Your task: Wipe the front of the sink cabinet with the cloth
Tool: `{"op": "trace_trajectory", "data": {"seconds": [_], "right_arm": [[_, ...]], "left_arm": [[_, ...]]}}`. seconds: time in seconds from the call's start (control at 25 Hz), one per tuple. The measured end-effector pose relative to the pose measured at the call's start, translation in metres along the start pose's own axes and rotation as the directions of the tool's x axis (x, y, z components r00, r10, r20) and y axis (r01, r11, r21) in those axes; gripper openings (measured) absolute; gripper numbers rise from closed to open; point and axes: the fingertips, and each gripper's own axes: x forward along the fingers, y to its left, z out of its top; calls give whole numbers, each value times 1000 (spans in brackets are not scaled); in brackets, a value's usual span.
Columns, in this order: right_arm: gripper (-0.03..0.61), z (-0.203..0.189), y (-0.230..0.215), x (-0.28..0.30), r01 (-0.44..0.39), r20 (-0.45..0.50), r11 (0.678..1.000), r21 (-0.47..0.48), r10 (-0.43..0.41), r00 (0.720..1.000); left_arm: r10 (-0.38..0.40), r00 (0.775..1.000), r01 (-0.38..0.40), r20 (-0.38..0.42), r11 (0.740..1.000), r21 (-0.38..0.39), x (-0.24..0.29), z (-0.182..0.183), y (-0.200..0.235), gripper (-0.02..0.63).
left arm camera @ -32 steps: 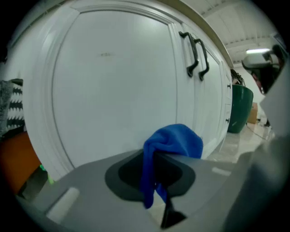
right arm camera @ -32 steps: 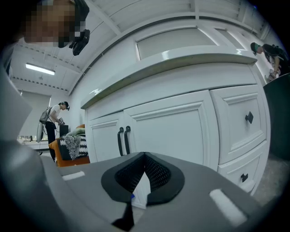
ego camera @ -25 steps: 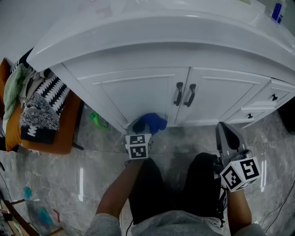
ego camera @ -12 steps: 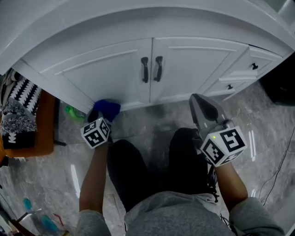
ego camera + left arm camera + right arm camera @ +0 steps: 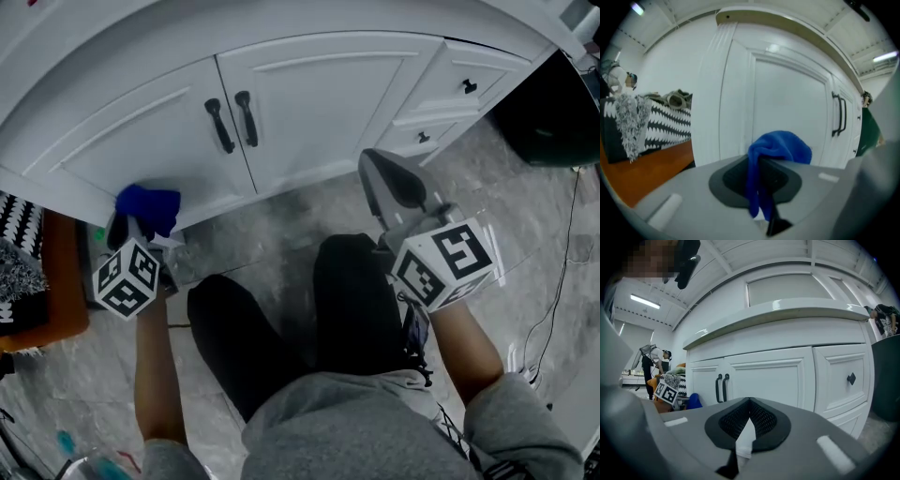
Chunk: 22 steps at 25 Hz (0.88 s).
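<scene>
Seen from above, a person crouches before a white sink cabinet with 2 doors and 2 dark handles. The left gripper has its jaws clamped on a bunched blue cloth, held at the lower left corner of the left door; whether the cloth touches the panel cannot be told. The right gripper hangs over the grey floor in front of the right door, jaws together on nothing. To wipe well, the cloth's bunched end likely needs pressing flat against the door, then drawing in overlapping passes toward the handles, with the hard jaw tips kept off the paint and the grip kept firm.
</scene>
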Motion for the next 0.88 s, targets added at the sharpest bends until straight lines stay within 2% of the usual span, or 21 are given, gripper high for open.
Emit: {"op": "trace_trajectory", "data": {"seconds": [0.16, 0.32, 0.6, 0.72, 0.88], "right_arm": [[0, 3, -1, 1, -8, 13, 1000, 4, 8, 1000], [0, 5, 3, 4, -26, 32, 1000, 17, 26, 999], [0, 13, 5, 1, -36, 54, 999, 23, 35, 998], [0, 11, 6, 1, -38, 55, 999, 34, 36, 998], [0, 10, 4, 2, -42, 56, 998, 38, 40, 998]], "left_arm": [[-24, 977, -3, 210, 992, 129, -28, 91, -15, 59], [-66, 956, 26, 287, 990, 141, -43, 142, -32, 60], [-112, 952, 81, 286, 990, 117, -44, 152, -61, 60], [-173, 944, 138, 280, 980, 143, -40, 153, -91, 60], [-279, 920, 233, 277, 954, 187, -34, 153, -145, 60]]}}
